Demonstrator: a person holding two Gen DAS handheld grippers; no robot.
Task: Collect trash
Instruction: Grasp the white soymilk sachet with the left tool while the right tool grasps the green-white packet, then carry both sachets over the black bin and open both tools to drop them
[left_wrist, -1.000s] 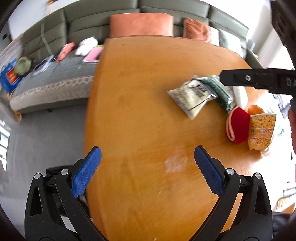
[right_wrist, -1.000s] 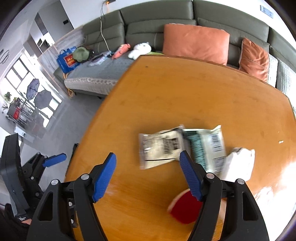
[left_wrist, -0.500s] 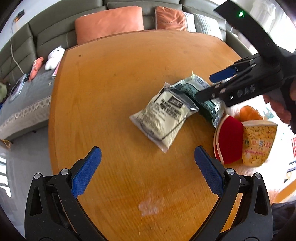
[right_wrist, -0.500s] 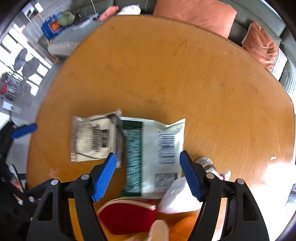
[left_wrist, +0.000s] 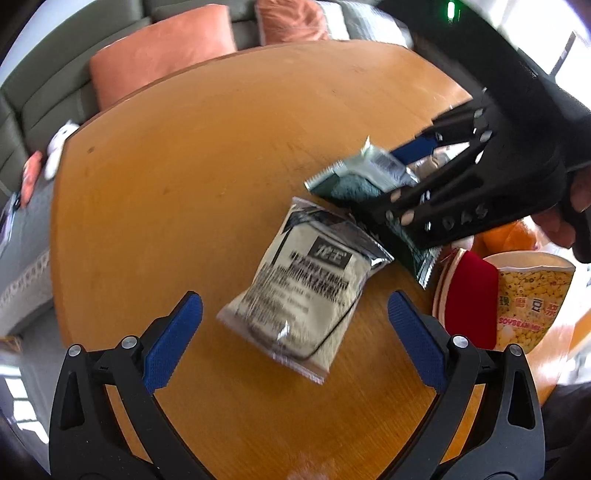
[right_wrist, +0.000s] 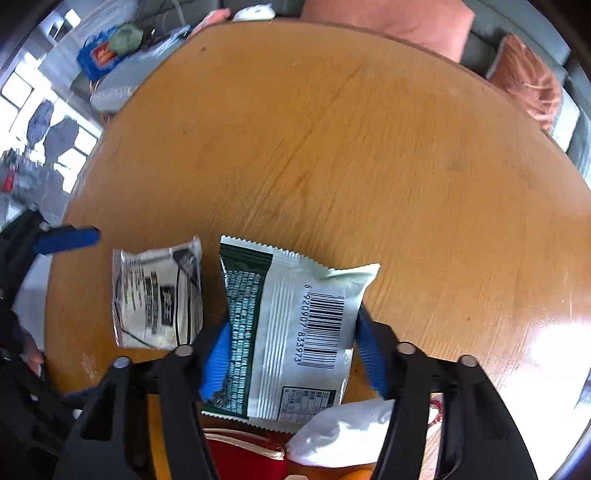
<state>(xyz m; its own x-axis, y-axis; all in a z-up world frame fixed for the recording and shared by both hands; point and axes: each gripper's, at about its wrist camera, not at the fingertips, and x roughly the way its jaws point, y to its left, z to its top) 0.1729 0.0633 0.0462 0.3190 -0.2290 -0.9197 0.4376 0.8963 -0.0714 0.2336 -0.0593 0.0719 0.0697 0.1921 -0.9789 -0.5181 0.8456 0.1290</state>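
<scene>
While the right gripper (right_wrist: 291, 354) points steeply down at the counter (right_wrist: 332, 155), its blue fingers (right_wrist: 216, 356) have just been closing and now press both side edges of the green-and-white snack packet (right_wrist: 291, 332), barcode face up, so it is grasped between them. Just left of those fingers lies the grey-white packet (right_wrist: 159, 295), flat on the wood, its edge close beside the green one. Behind the right fingers sit a red-lined cup (right_wrist: 243, 458) and a white crumpled wrapper (right_wrist: 340, 435). Left gripper (left_wrist: 295, 328) hovers over the grey-white packet with fingers (left_wrist: 173, 339) spread wide, released, nothing pinched; the packet lies ahead of and between them. To the right of the left fingers stands a yellow soybean-milk cup (left_wrist: 532, 295).
</scene>
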